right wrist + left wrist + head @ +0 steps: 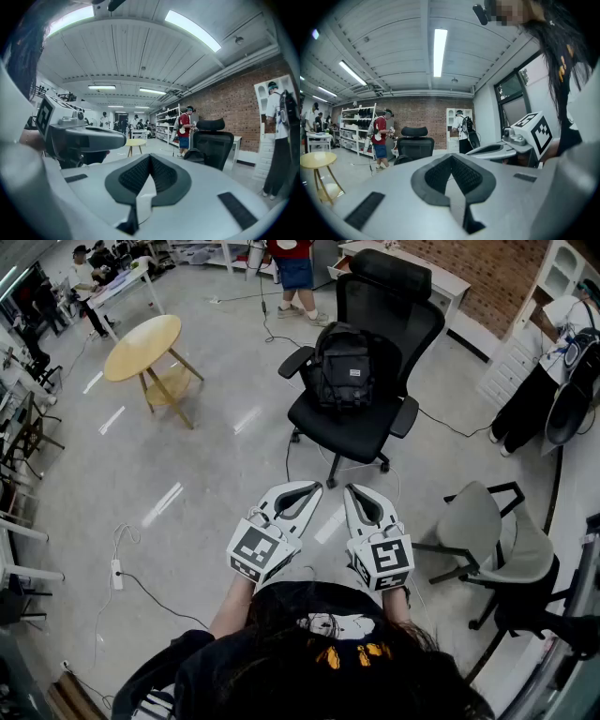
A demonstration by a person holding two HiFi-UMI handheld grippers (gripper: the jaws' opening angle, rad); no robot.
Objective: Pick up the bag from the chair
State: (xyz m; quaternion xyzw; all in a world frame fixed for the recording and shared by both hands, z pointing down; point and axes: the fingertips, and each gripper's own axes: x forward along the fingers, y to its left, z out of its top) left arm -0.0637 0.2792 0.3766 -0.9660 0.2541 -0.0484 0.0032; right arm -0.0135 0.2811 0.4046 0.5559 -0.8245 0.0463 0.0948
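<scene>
A black backpack (345, 367) stands upright on the seat of a black office chair (361, 427), leaning against its backrest. My left gripper (306, 490) and right gripper (354, 493) are held side by side over the floor, well short of the chair. Both are shut, with nothing between the fingers. In the left gripper view the shut left gripper (451, 157) points toward the chair (415, 140) far ahead. Beyond the shut right gripper (150, 157) in the right gripper view, the chair (213, 140) shows with the backpack (193, 153) as a dark lump on it.
A round wooden table (142, 346) stands to the left. To the right is a grey chair (487, 531). A power strip (116, 573) and cables lie on the floor. A person in a red shirt (292, 268) stands behind the black chair. White shelving (530, 334) lines the brick wall.
</scene>
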